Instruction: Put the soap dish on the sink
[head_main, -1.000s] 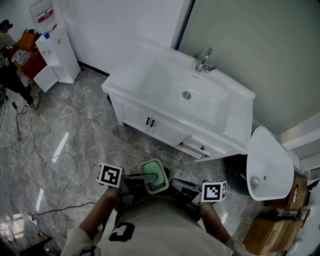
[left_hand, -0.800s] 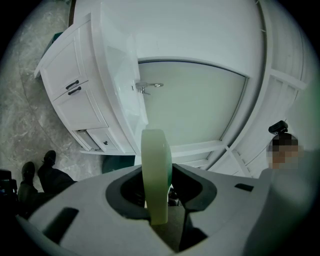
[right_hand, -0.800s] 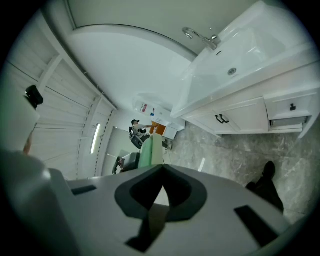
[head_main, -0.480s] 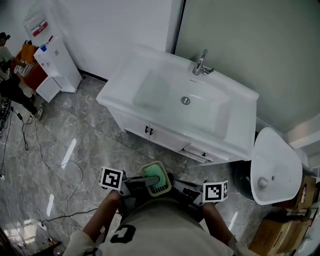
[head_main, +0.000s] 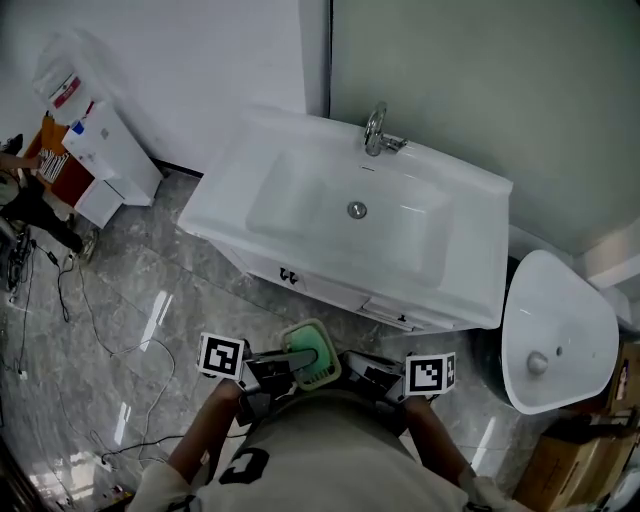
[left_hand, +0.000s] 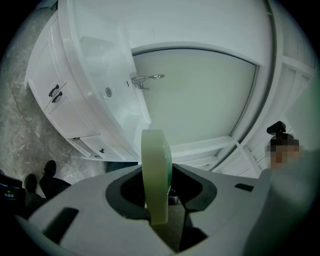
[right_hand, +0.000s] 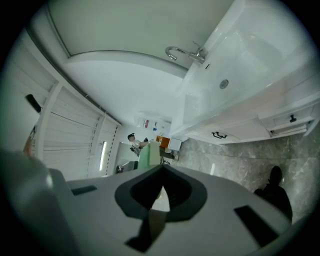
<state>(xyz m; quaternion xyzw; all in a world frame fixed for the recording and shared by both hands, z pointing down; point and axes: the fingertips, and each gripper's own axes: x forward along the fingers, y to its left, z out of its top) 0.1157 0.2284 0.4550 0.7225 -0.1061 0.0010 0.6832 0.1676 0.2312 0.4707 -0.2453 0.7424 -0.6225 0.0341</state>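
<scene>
**A:** Position check. What differs from a second back?

**B:** The sink (head_main: 470, 262) now sits lower and squarer in the head view. The faucet (head_main: 377, 130) has slid toward the middle. The person has been walking up to it, and both grippers have kept their place at the chest.

**A:** And the soap dish (head_main: 310, 352)?

**B:** Pale green, not set down. The left gripper (head_main: 288, 362) is clamped on it, jaws at a middling width with the dish pinched between the pads. In the left gripper view it stands on edge, upright, with the sink beyond it. It hangs over the floor, well short of the cabinet's front edge.

**A:** And the right gripper (head_main: 368, 374)?

**B:** It carries nothing. Its own view shows the jaws drawn together to a point, with only a sliver of the dish off to one side.

**A:** Meaning for the task?

**B:** This is the carry leg, roughly midway by my reckoning. The grip looks unchanged through the walk, so there is no sign of slip. The gap is closing, but the sink is not within reach yet. Next it needs more approach, then the dish turned flat over the sink. The broad ledge at the sink's right edge looks the roomiest landing. One risk is that an edge-on grip lets the dish tip on release.
</scene>
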